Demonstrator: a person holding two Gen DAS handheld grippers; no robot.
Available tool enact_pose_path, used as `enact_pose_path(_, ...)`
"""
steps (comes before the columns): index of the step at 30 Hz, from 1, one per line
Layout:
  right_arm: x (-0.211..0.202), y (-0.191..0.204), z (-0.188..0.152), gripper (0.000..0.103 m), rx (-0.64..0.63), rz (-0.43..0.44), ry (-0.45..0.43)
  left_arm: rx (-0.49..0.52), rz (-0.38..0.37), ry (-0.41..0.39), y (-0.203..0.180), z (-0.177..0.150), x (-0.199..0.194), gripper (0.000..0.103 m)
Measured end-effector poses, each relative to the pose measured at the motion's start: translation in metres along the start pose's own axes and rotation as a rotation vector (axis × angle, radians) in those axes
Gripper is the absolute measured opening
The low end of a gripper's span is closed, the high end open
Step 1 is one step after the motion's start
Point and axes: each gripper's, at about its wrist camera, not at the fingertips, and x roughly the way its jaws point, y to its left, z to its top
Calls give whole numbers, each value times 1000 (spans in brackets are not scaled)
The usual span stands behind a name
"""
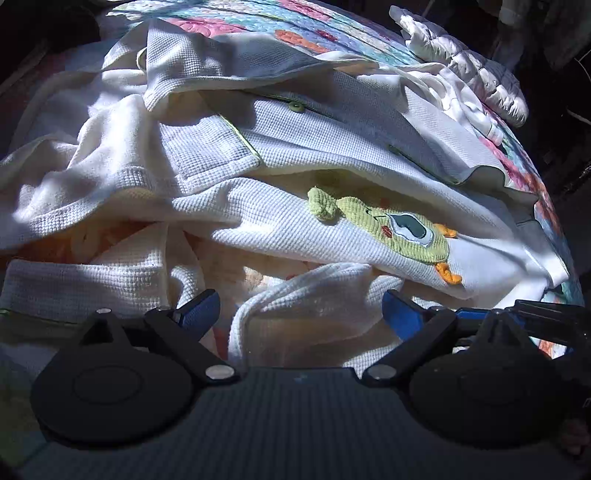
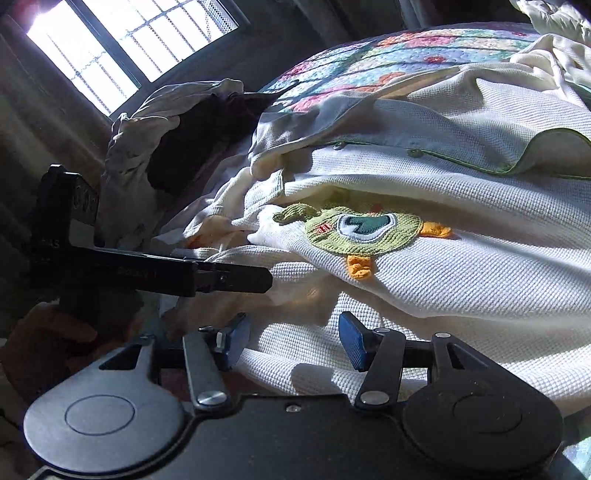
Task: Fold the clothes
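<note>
**A:** Where's the white waffle-knit garment (image 1: 295,229)?

**B:** Lying crumpled on the flowered quilt (image 1: 229,14), in loose folds, filling most of both views. Partly in sun, partly in shadow.

**A:** Any marks on it?

**B:** Carries a green animal patch (image 1: 399,225) with orange feet near the middle. Above that, a green button (image 1: 296,107) on a green-piped edge.

**A:** And the left gripper (image 1: 301,306)?

**B:** Held low over the near folds and pointing down at them. Tongs spread wide apart. Shows a rounded fold of the white cloth in the gap, but no pad pressing on it, so gripping nothing.

**A:** Right gripper (image 2: 295,332)?

**B:** Also apart, though less wide. Hangs above the near edge of the same garment, with the blue pads (image 2: 354,343) clear of the cloth. Nothing clamped.

**A:** Anything else around?

**B:** A white padded piece (image 1: 480,70) at the far right corner of the quilt, well apart from the patch. In the right wrist view, a heap of pale and dark cloth (image 2: 166,140) to the left of the garment, under a barred window (image 2: 110,44).
</note>
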Motion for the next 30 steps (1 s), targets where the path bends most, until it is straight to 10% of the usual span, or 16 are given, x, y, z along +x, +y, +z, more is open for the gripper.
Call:
enact_pose_path(4, 2, -18, -2, 68, 78, -70, -9, -31, -40, 15, 8, 0, 8, 73)
enact_pose_path(6, 0, -27, -2, 68, 112, -95, -19, -29, -83, 51, 5, 1, 7, 6)
enact_pose_path(12, -16, -47, -2, 68, 215, -90, -61, -99, -165, 90, -9, -16, -24, 6)
enact_pose_path(19, -15, -36, 4, 68, 258, 108, -14, -77, -294, 111, -30, -39, -52, 6)
enact_pose_path(30, 46, 38, 7, 79, -141, 30, 226, -45, -389, 169, -58, -66, -58, 6)
